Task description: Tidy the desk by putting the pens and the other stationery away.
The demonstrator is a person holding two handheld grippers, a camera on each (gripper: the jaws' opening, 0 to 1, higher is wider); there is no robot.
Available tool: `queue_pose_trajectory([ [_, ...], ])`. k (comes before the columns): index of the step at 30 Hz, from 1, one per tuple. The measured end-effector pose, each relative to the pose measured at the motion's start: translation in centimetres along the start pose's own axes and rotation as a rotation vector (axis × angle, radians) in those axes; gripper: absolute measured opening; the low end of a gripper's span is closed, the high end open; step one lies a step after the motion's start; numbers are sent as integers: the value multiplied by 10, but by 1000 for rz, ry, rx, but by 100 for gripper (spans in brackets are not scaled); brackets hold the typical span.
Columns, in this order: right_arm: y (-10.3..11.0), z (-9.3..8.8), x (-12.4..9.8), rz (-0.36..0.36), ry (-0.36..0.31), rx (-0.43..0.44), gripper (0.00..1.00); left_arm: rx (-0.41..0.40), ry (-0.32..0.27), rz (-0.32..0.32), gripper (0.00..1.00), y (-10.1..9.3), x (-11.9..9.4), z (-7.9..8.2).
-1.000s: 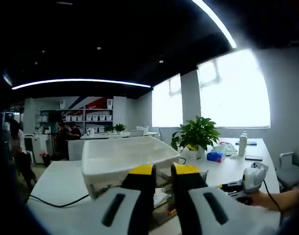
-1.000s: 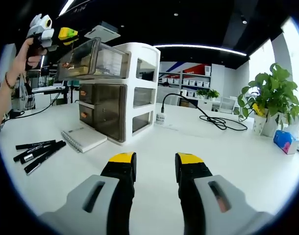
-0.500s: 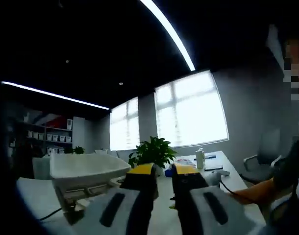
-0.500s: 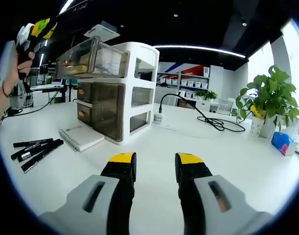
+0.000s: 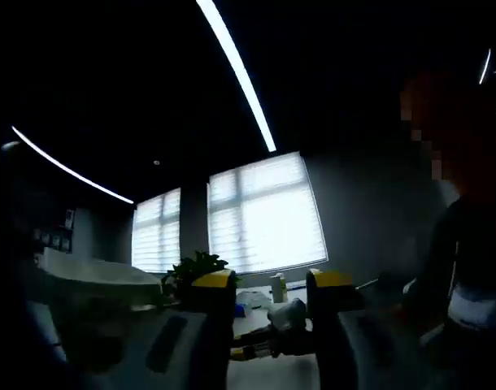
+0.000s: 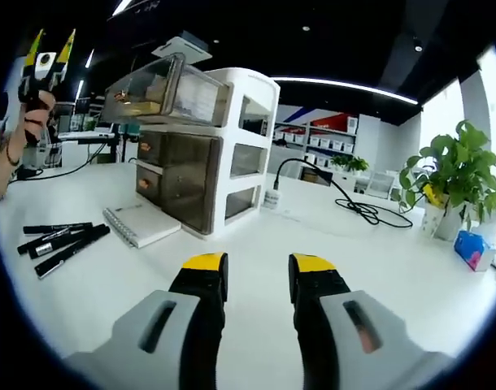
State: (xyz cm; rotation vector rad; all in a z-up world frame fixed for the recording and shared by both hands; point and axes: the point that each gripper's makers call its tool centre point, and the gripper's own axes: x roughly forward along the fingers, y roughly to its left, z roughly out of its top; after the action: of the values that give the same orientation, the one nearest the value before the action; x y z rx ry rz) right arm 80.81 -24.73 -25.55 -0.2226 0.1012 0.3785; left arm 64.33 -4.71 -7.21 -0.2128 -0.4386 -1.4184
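**Three pens on the desk, both grippers apart and holding nothing**

Largest first: the white desk (image 6: 378, 244) spreads across the right gripper view. On it, up left of the jaws, stands the white drawer unit (image 6: 232, 146), three tiers high, its smoky top drawer (image 6: 163, 89) pulled out toward the camera, the two below it closed. A plant (image 6: 455, 175) sits far right, with a blue box (image 6: 472, 248) just beside its pot. A black cable (image 6: 345, 199) snakes from a plug near the unit's right side.

Now the stationery. A spiral notebook (image 6: 141, 223) lies flat, just in front of the unit's lower drawers. Left of it, three black pens (image 6: 57, 241) lie close together, side by side, well off to the left of the right gripper (image 6: 250, 272) and clear of its reach. That gripper's yellow-tipped jaws are spread, bare desk between them, nothing touched.

Top left, a hand (image 6: 32, 110) raises the left gripper (image 6: 49, 49), tips pointing up, parted.

Over to the left gripper view: dim, aimed at ceiling and bright windows (image 5: 268, 211). The left gripper's jaws stand wide apart and empty. Between them, farther off, the right gripper shows small; a plant and the drawer unit's pale top sit at left.
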Motion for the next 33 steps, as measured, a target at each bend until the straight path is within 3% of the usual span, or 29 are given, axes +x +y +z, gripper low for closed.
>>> queue_pose_trajectory([
  [2,2,4,-1,-3,-14,-19,30,-45,-65,-20,46,-7,1,3],
  [3,2,5,-1,-4,-21,-22,30,-67,-57,-22,49,-8,1,1],
  [6,4,8,0,14,-39,-9,30,-102,8,-32,60,-8,-2,-14],
  [7,5,8,1,16,-41,-4,30,-86,50,-25,60,-7,-6,-24],
  [10,7,8,1,23,-43,13,30,-53,166,7,47,-2,-24,-52],
  [12,9,9,2,34,-53,32,30,-76,200,29,51,6,-36,-67],
  [15,14,11,3,58,-69,42,30,-49,295,128,74,33,-54,-97],
  [17,25,16,5,107,-94,44,30,-46,317,168,78,47,-61,-106],
  [19,44,20,6,197,-116,73,31,-130,315,245,82,66,-70,-116],
  [22,65,15,9,267,-75,66,33,-103,392,325,97,90,-84,-140],
  [26,85,11,12,336,-42,38,36,-194,500,359,97,98,-94,-167],
  [28,93,12,13,368,-43,38,37,-167,487,365,95,104,-92,-169],
  [29,99,10,14,384,-35,29,37,-143,525,389,93,111,-96,-174],
  [31,106,7,17,401,-12,5,36,-164,534,450,88,123,-99,-177],
  [33,108,8,21,396,-16,-10,34,-170,527,456,79,125,-98,-174],
])
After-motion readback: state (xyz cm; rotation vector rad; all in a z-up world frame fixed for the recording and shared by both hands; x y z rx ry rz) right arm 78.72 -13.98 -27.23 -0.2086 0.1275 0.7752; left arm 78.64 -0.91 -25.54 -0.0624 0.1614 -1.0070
